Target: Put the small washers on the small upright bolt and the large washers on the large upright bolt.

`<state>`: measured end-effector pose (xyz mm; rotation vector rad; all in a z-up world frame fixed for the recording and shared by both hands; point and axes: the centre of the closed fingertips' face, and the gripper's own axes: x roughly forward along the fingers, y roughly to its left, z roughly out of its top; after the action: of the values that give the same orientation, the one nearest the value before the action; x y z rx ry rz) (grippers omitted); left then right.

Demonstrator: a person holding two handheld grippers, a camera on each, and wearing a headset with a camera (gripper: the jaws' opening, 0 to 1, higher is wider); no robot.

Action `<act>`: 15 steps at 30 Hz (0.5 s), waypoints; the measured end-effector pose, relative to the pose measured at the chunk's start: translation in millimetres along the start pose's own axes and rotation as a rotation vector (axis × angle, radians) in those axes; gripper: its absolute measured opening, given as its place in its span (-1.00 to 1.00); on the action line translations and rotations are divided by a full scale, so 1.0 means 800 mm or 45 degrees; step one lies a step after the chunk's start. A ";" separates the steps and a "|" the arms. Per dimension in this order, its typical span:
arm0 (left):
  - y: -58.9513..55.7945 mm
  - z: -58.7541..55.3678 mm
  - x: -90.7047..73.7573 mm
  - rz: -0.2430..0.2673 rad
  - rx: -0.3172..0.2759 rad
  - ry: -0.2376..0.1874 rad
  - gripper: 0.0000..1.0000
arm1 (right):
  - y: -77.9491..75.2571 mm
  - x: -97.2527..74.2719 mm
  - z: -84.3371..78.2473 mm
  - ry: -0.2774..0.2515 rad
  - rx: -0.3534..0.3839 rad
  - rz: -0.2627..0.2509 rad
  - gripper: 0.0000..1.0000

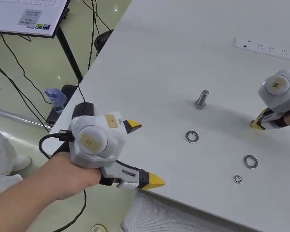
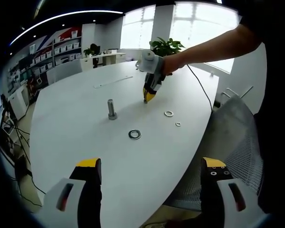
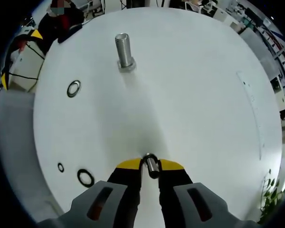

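A large bolt (image 1: 201,99) stands upright on the white table (image 1: 183,58). Two large washers (image 1: 192,137) (image 1: 251,161) and one small washer (image 1: 238,179) lie flat nearer the front edge. My right gripper (image 1: 260,124) rests its tips on the table to the right of the bolt, shut on a small bolt (image 3: 151,165); ahead of it are the large bolt (image 3: 124,50) and a washer (image 3: 73,88). My left gripper (image 1: 144,153) hovers open at the table's front-left edge with nothing between its fingertips (image 2: 89,164). From there the large bolt (image 2: 112,109) and nearest washer (image 2: 134,134) lie ahead.
A white power strip (image 1: 266,47) lies at the far right of the table. A monitor (image 1: 24,17) on a stand with cables sits off the table's left side. A mesh chair back (image 1: 150,215) is below the front edge.
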<state>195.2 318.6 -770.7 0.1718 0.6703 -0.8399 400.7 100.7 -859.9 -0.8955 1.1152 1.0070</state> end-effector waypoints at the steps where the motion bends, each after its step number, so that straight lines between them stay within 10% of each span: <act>1: 0.000 0.000 0.000 -0.001 0.000 0.000 0.72 | 0.000 -0.001 0.001 -0.006 0.002 -0.001 -0.68; 15: -0.004 0.015 -0.001 -0.002 0.024 -0.015 0.84 | -0.003 -0.030 0.002 -0.061 0.022 -0.006 -0.56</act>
<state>198.4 312.4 -760.3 0.1833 0.6517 -0.8485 400.5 96.9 -836.3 -0.8558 1.0796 1.0084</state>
